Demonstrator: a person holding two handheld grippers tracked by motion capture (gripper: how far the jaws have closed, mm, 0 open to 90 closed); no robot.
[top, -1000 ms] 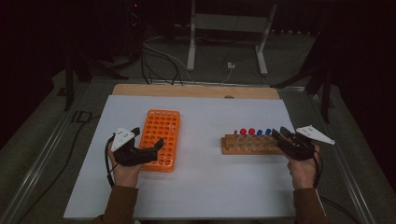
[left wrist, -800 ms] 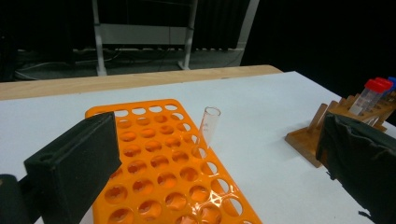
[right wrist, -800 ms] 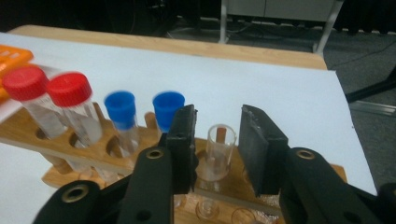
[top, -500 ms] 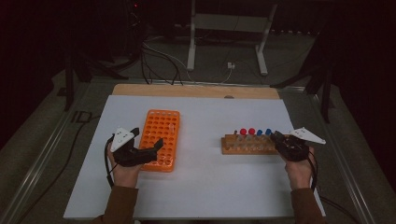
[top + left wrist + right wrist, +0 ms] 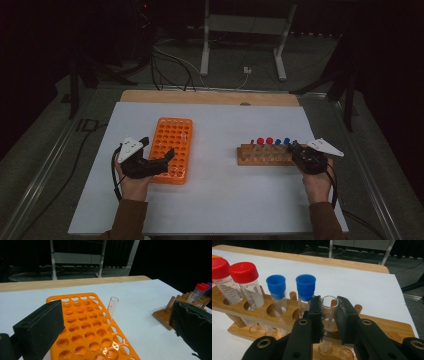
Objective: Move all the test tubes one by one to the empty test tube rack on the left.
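**Right fingers clamp open tube**

Right fingers (image 5: 344,315) pinch my open tube (image 5: 329,312) standing in the wooden rack (image 5: 384,326); blue-capped tubes (image 5: 305,287) sit just beside. Left gripper (image 5: 112,322) gapes above the orange rack (image 5: 85,327); a lone tube (image 5: 112,307) stands beyond.

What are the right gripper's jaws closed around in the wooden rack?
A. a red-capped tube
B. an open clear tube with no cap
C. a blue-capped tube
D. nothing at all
B: in the right gripper view the right gripper has a jaw on each side of the uncapped clear tube, which stands in the wooden rack beside the blue-capped tubes.
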